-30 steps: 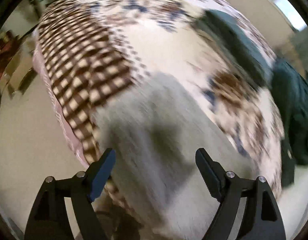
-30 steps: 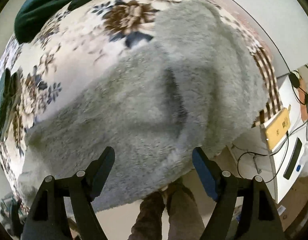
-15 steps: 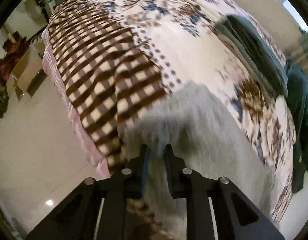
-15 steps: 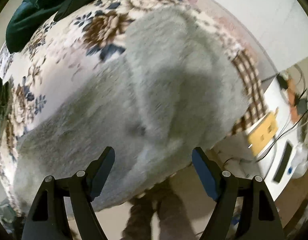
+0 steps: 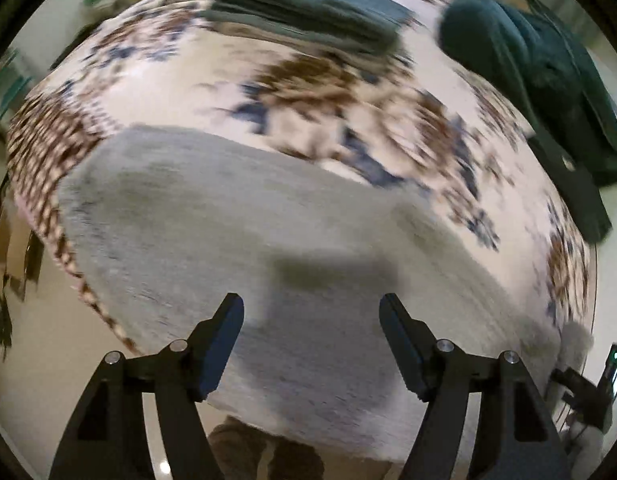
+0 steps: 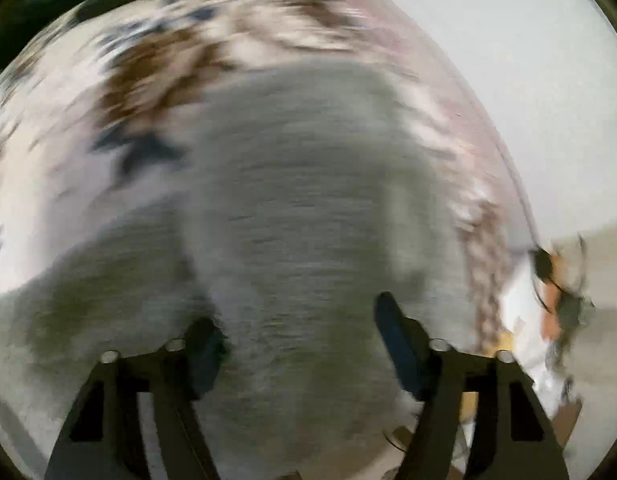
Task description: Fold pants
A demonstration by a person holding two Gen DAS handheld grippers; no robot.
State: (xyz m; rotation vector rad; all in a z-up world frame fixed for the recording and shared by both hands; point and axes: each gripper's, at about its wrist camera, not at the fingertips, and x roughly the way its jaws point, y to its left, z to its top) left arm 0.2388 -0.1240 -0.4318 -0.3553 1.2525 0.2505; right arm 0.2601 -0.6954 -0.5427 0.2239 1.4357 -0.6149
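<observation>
**Both tools over grey pants on bed**

Grey fleece pants (image 5: 236, 240) lie spread along the near edge of the bed (image 5: 212, 76), on a floral cover with a checked border at the left edge. In the right wrist view the pants (image 6: 300, 200) fill most of the frame; heavy blur there.

Left tool (image 5: 311, 344): jaws have just been opening and stand well apart, pointing down at the pants. Nothing gripped; fabric lies below the gap, and the fingers (image 5: 222, 344) show clear of it.

Right tool (image 6: 298, 344): jaws have just been closing a little, yet stand wide. It is low over the pants. Left finger (image 6: 204, 344) appears sunk in the fleece; right finger stands clear against it. Cannot tell if any fold is pinched; the pads do not look pressed on cloth.

Folded dark green garment (image 5: 308, 8) lies near the far edge of the bed. Another dark green heap (image 5: 540, 76) sits at the far right corner.
</observation>
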